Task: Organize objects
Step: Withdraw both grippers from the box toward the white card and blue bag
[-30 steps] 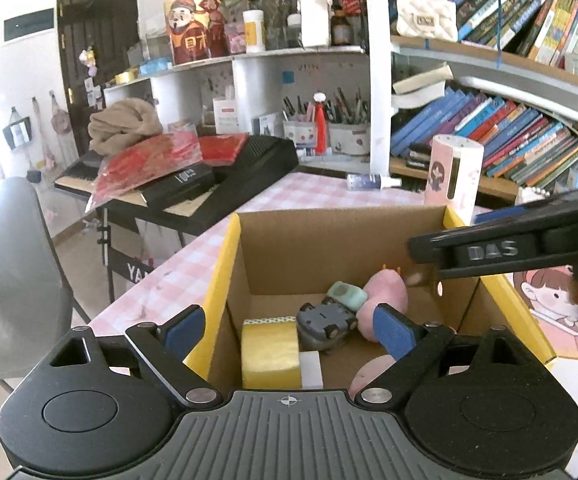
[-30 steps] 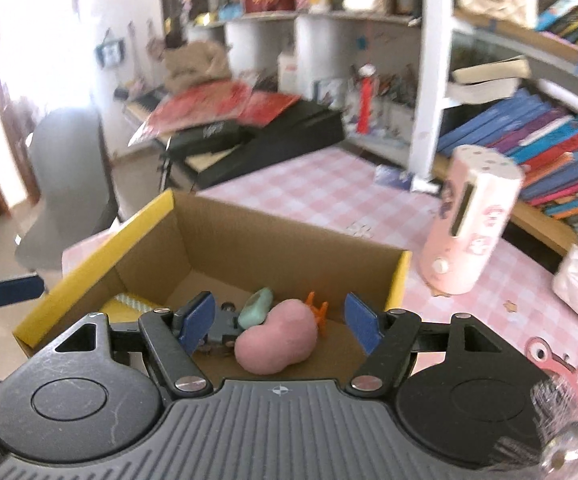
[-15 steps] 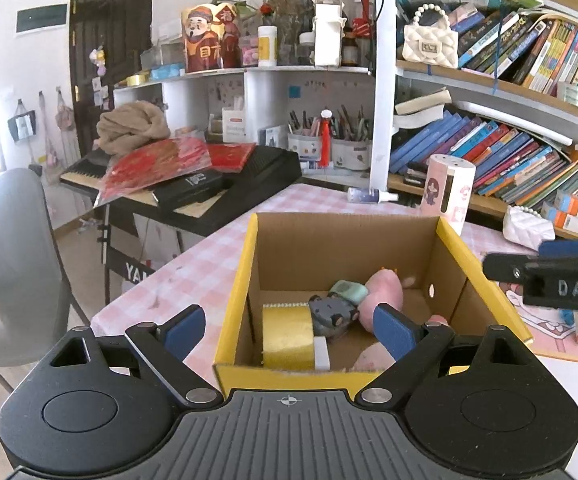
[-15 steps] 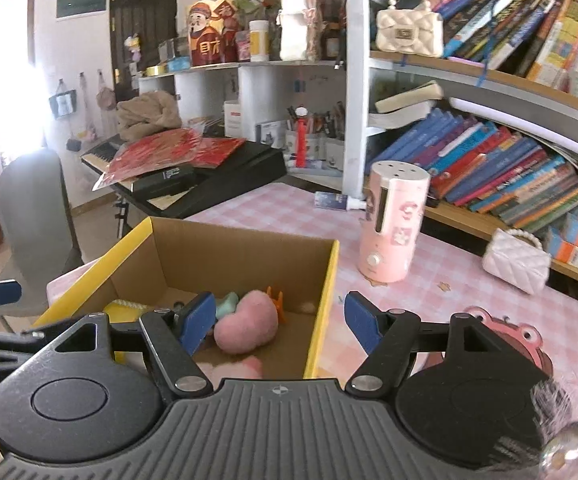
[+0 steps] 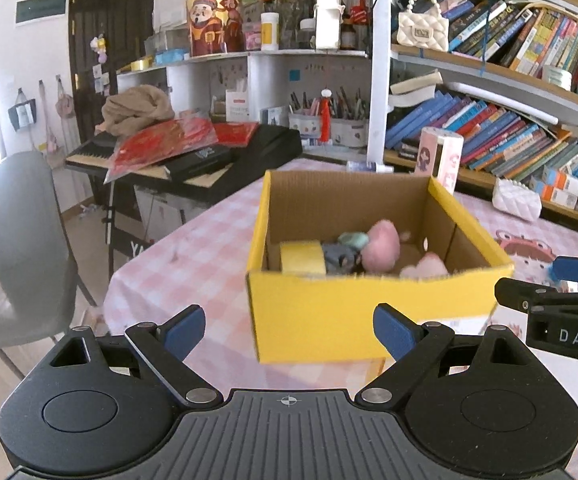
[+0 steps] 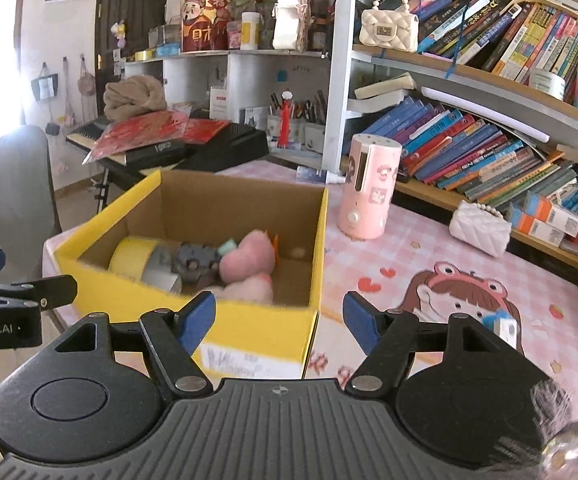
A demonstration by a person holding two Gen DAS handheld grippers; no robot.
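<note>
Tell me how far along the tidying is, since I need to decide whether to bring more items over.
Done: the yellow box already holds a yellow tape roll, a grey toy and pink plush pieces. In hand: nothing; the left gripper and the right gripper are both open and empty, short of the box. Possibly left: the pink canister and the white purse stand on the table.

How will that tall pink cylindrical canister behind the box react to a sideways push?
The tall pink cylindrical canister stands upright, tall against its base, so it probably tips rather than slides. Once down, its round body would likely roll across the pink checked tablecloth.
</note>
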